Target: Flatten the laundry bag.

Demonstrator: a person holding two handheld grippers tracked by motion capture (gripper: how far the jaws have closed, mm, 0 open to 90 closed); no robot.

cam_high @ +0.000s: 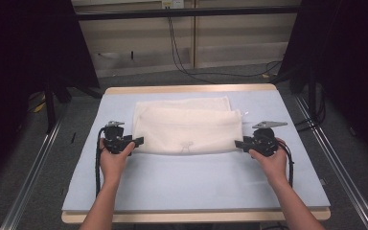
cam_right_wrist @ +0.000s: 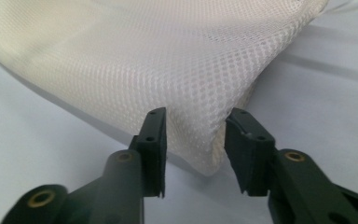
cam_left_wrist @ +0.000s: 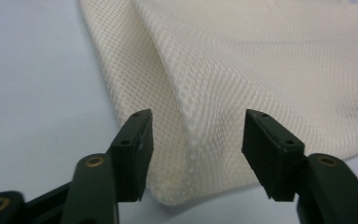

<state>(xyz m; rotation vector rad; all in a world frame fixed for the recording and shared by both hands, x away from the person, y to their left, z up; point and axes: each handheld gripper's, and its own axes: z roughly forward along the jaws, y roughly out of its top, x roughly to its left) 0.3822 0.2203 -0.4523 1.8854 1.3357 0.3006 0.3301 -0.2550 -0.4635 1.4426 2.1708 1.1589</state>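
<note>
Folded mesh cloth (cam_high: 188,128) lying crosswise mid-table, long axis running hand to hand, near corners between parted, unclamped jaws of left gripper (cam_high: 135,142) and right gripper (cam_high: 239,143).

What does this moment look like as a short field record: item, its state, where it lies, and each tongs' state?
item: cream mesh fabric bag
state: folded over, lying flat, its near fold facing the person
surface: pale blue table mat on a wooden table
left tongs: jaws apart, at the bag's near left corner, pads not pressing the mesh
right tongs: jaws apart, at the near right corner, pads not pressing
hands: one on each tongs, at the bag's two ends
</note>
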